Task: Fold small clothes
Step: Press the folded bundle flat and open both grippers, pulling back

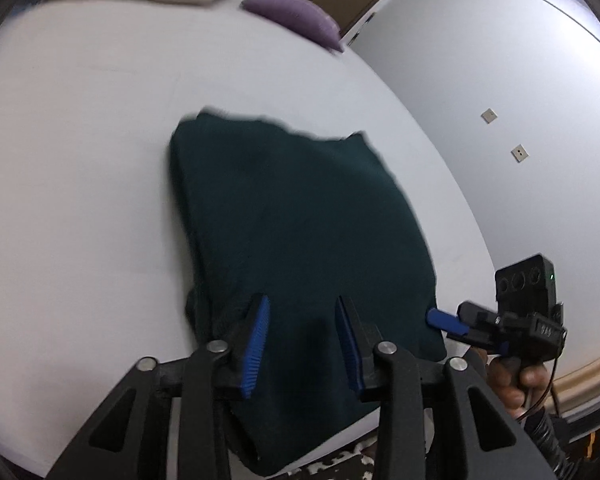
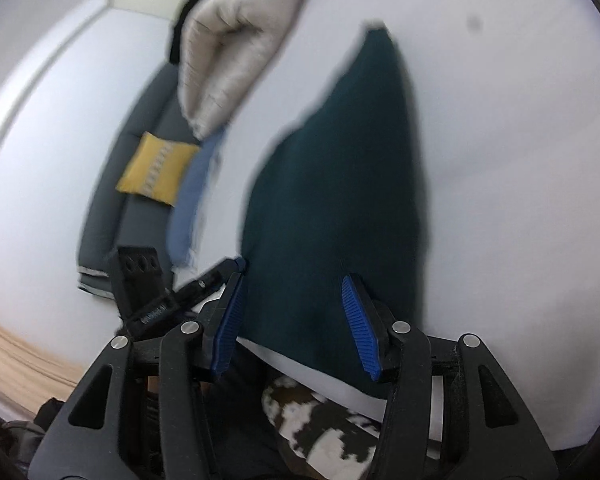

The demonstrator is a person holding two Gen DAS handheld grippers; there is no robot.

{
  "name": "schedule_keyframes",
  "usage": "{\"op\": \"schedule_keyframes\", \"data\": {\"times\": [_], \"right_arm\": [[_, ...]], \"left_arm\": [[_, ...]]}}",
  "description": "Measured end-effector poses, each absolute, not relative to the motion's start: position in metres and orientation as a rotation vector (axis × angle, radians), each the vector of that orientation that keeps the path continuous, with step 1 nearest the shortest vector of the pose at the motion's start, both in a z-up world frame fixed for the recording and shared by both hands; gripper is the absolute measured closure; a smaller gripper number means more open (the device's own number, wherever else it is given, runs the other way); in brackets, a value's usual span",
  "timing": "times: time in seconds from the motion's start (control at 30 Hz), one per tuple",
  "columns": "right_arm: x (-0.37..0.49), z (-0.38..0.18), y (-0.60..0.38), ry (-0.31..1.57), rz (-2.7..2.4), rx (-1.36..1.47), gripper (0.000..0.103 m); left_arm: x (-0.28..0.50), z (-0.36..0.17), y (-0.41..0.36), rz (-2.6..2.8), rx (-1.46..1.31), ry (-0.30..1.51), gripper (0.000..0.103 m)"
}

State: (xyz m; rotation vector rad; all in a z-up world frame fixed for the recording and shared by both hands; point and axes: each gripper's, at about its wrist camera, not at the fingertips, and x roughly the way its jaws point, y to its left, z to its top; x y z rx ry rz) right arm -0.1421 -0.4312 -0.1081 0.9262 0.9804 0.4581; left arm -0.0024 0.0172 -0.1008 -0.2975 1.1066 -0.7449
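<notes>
Green garment [image 1: 300, 240] lay folded on bed [image 1: 80, 160], left tool [image 1: 302, 344] and right tool [image 2: 296, 320] both agape above its near edge, yellow cushion [image 2: 156, 168] seen mid left in right view only, right view blurred

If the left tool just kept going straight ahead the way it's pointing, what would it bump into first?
Most likely the dark green garment lying on the white bed: the left tool is open with the cloth directly ahead between its fingers. How far above the cloth it sits is unclear.

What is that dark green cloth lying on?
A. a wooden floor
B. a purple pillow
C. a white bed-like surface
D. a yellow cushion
C: the dark green cloth lies spread on the white surface, while the purple pillow sits apart at the far edge and the yellow cushion lies off to the side on a grey sofa.
</notes>
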Motion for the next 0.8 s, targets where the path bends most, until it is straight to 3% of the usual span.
{"op": "schedule_keyframes", "data": {"times": [0.27, 0.43, 0.5, 0.57, 0.7, 0.77, 0.8], "right_arm": [[-0.171, -0.130, -0.441, 0.955, 0.497, 1.001, 0.056], [-0.188, -0.117, -0.449, 0.950, 0.457, 0.950, 0.055], [-0.194, -0.105, -0.461, 0.927, 0.394, 0.918, 0.050], [-0.200, -0.089, -0.470, 0.894, 0.330, 0.877, 0.049], [-0.208, -0.048, -0.466, 0.800, 0.188, 0.713, 0.047], [-0.211, -0.024, -0.451, 0.749, 0.135, 0.607, 0.046], [-0.213, -0.012, -0.442, 0.719, 0.108, 0.544, 0.045]], "left_arm": [[0.002, -0.124, 0.043, -0.826, -0.467, 1.097, 0.069], [-0.010, -0.104, 0.053, -0.779, -0.470, 1.036, 0.067], [-0.019, -0.087, 0.057, -0.720, -0.413, 0.980, 0.057], [-0.029, -0.067, 0.056, -0.629, -0.308, 0.892, 0.040], [-0.056, -0.025, 0.044, -0.497, -0.098, 0.697, 0.022], [-0.073, -0.005, 0.036, -0.439, -0.029, 0.568, 0.004], [-0.084, 0.008, 0.033, -0.400, -0.002, 0.486, 0.000]]}}
